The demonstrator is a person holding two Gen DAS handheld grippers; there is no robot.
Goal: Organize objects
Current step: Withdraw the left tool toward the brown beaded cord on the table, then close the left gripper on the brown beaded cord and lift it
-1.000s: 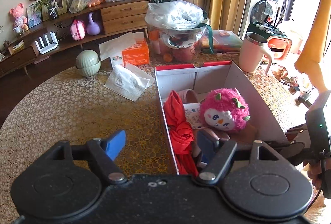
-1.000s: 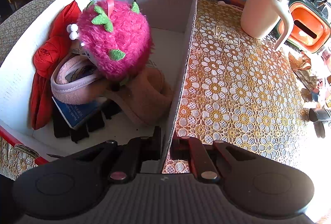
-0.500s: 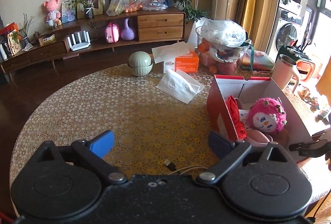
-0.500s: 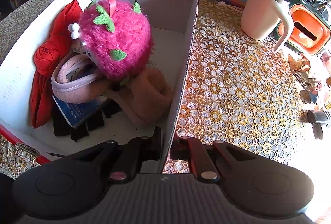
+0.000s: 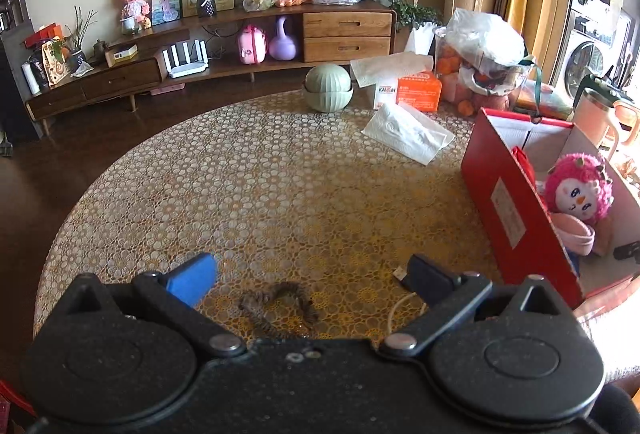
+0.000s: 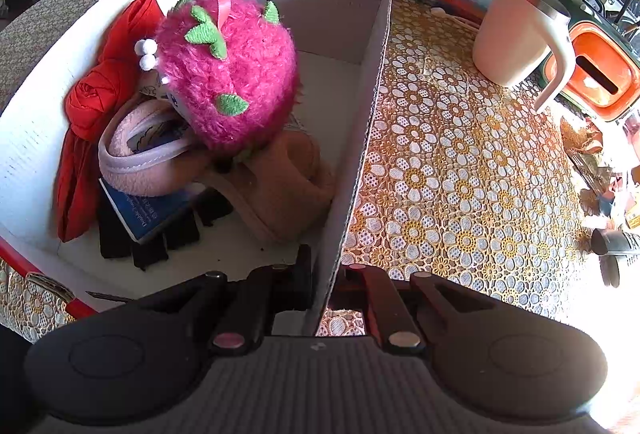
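- Round table (image 5: 280, 185) under gold lace cloth, sunlit living room behind.
- Left gripper (image 5: 310, 276) just spread wide, empty, hovering over a brown braided cord (image 5: 276, 304) at 6 o'clock, likely the next pick.
- Right gripper (image 6: 326, 280) clenched on the white cardboard wall of the red box (image 6: 360, 137), probably steadying it.
- Fuzzy pink plush toy (image 5: 578, 187) already boxed, at 3 o'clock.

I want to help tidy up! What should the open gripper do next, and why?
Probably lower the left gripper onto the brownish cord on the table between its wide-open fingers, then close. It looks like a loose item outside the box, whose wall the right gripper pinches.
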